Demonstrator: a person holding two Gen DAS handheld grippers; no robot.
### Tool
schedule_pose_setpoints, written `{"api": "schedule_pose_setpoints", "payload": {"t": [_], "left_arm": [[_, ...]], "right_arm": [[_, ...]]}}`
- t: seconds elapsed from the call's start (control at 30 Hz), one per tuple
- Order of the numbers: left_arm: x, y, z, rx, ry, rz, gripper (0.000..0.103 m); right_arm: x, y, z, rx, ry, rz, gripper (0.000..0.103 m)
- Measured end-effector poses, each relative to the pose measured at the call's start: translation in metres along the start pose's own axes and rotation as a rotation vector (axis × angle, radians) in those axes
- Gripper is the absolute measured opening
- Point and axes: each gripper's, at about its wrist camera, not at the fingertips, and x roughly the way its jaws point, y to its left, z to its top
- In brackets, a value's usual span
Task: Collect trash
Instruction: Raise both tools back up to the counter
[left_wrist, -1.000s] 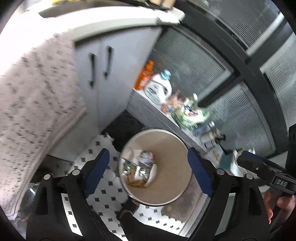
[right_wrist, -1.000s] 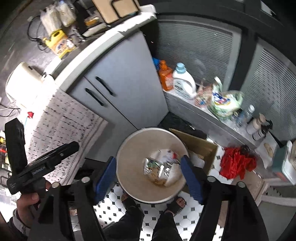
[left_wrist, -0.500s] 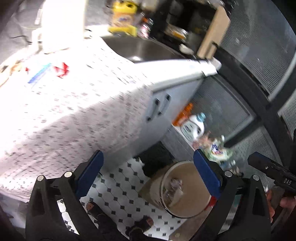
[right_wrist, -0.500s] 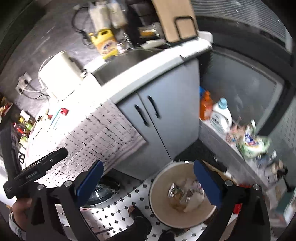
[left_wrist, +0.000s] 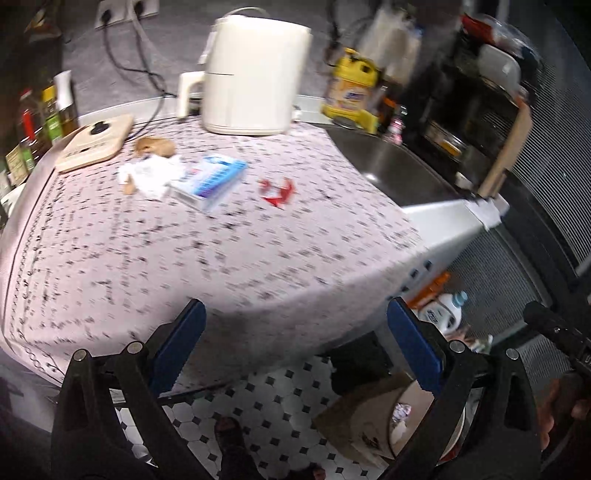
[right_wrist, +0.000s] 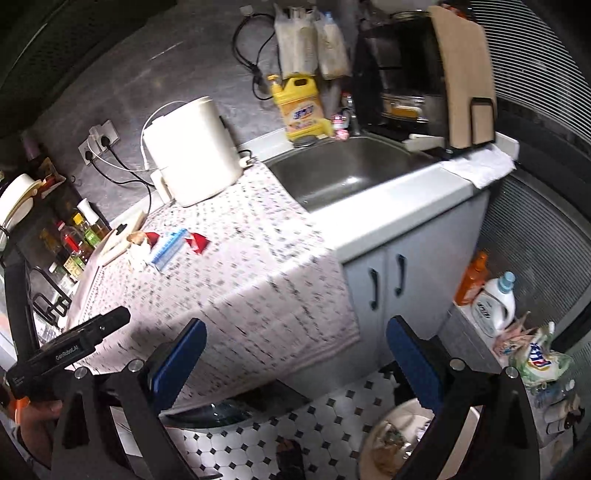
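Note:
On the patterned tablecloth (left_wrist: 184, 251) lie a red wrapper scrap (left_wrist: 277, 190), a blue-and-white box (left_wrist: 207, 181), crumpled white paper (left_wrist: 147, 177) and a brown scrap (left_wrist: 155, 146). The right wrist view shows the same red scrap (right_wrist: 197, 242), box (right_wrist: 168, 249) and white paper (right_wrist: 140, 253). My left gripper (left_wrist: 295, 347) is open and empty, above the table's near edge. My right gripper (right_wrist: 295, 358) is open and empty too. The round trash bin (left_wrist: 406, 421) with trash inside stands on the tiled floor below, also low in the right wrist view as the bin (right_wrist: 391, 439).
A white appliance (left_wrist: 255, 70) and a wooden board (left_wrist: 96, 142) stand at the table's back. A steel sink (right_wrist: 354, 173) and yellow detergent jug (right_wrist: 299, 110) lie to the right. Bottles (right_wrist: 495, 302) line a ledge beside the grey cabinet (right_wrist: 399, 273). A person's foot (left_wrist: 231, 432) is on the floor.
Both grippers have risen from over the bin and swung up toward the table top. Their jaws stand wider than a second ago. The table's trash has come into view.

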Motion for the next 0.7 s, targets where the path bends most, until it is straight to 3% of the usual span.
{"api": "schedule_pose_setpoints", "payload": {"t": [0.53, 0.7], "left_arm": [[0.027, 0.131, 0.078, -0.085, -0.045, 0.040, 0.097], [0.054, 0.161, 0.100, -0.110, -0.019, 0.007, 0.089]], "right_arm": [[0.090, 0.107, 0.047, -0.016, 0.069, 0.088, 0.095], [0.123, 0.135, 0.058, -0.024, 0.086, 0.083, 0.092]]}}
